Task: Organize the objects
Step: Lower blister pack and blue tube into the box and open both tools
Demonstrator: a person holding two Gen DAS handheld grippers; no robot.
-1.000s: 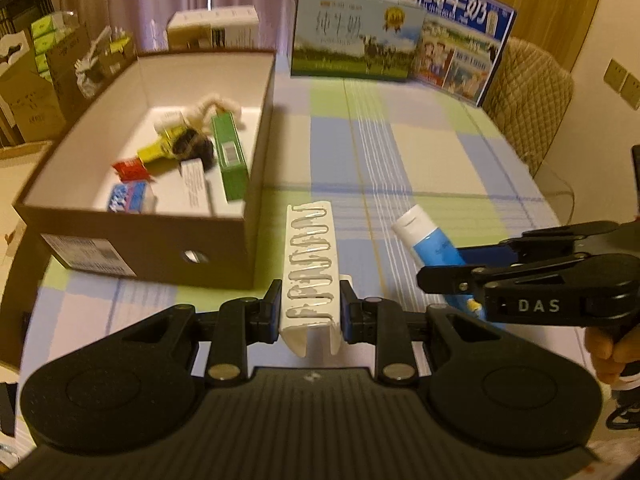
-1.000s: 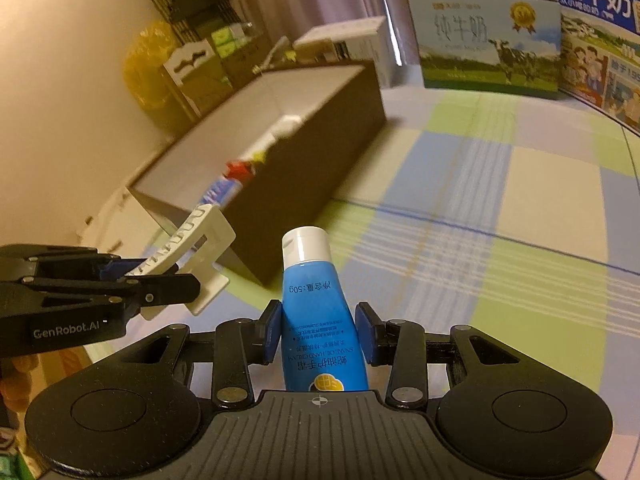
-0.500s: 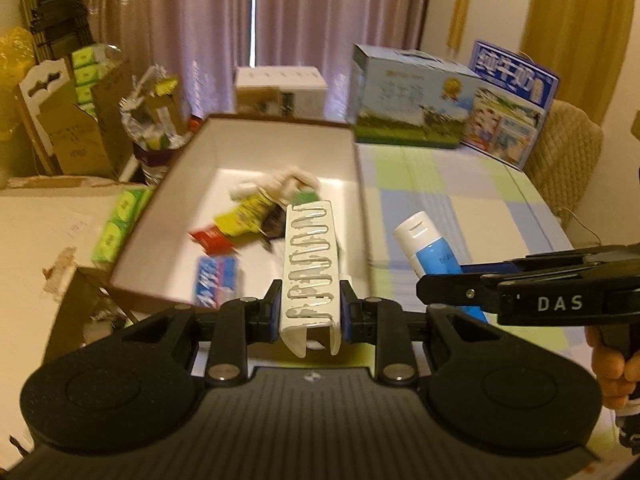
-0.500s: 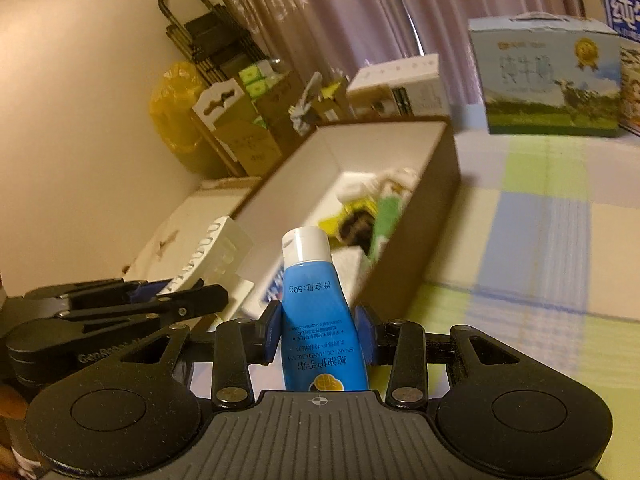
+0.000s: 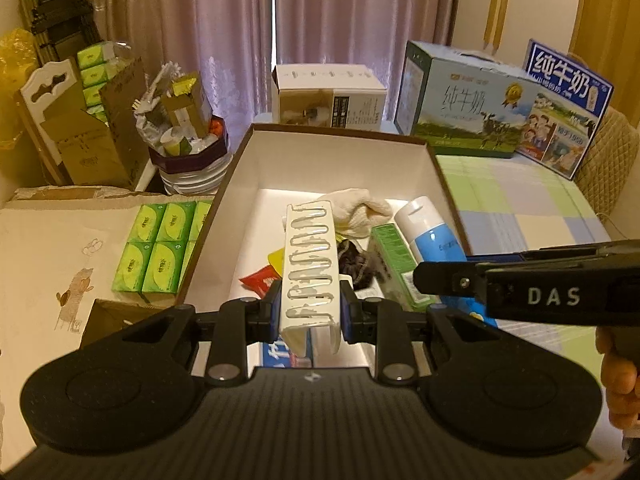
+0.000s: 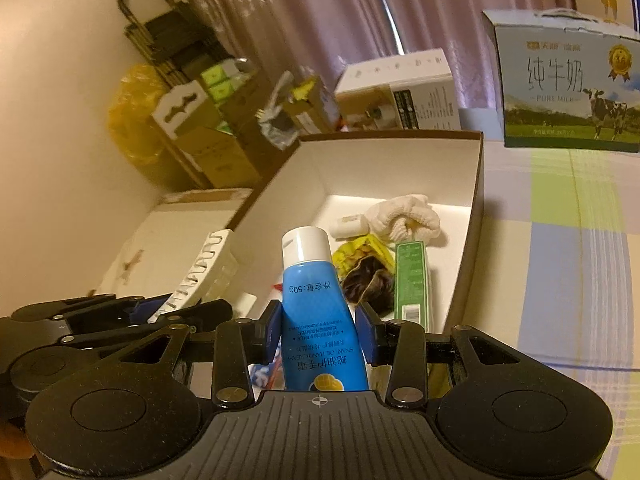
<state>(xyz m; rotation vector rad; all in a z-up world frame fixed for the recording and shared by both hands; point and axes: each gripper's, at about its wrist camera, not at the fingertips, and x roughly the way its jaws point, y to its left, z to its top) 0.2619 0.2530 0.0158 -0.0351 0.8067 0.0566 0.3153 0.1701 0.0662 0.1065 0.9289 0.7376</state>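
The box (image 5: 336, 152), brown outside and white inside, stands open on the bench (image 5: 520, 208) with its checked cloth; both claws hang above its near end; the left claw (image 5: 310, 312) is clamped on a white slotted rack (image 5: 308, 264), which sticks up and forward over the box floor; the right claw (image 6: 318, 332) grips a blue tube (image 6: 316, 312) with a white cap, cap pointing away toward the far wall of the box; in the left wrist view the right claw comes in from the right of the box, a hand (image 5: 618, 384) behind it, and the tube lies just right of the rack; inside the box, past the rack, lie a cream cloth (image 5: 356, 212), a green carton (image 6: 412, 280) along the right wall, a dark crumpled wrapper (image 6: 370, 284), a yellow packet (image 6: 356, 252) and a red packet (image 5: 260, 280); behind the box stand a white carton (image 5: 332, 96) and two milk cartons (image 5: 468, 104); left of the box, off the bench, sit green tissue packs (image 5: 160, 252).
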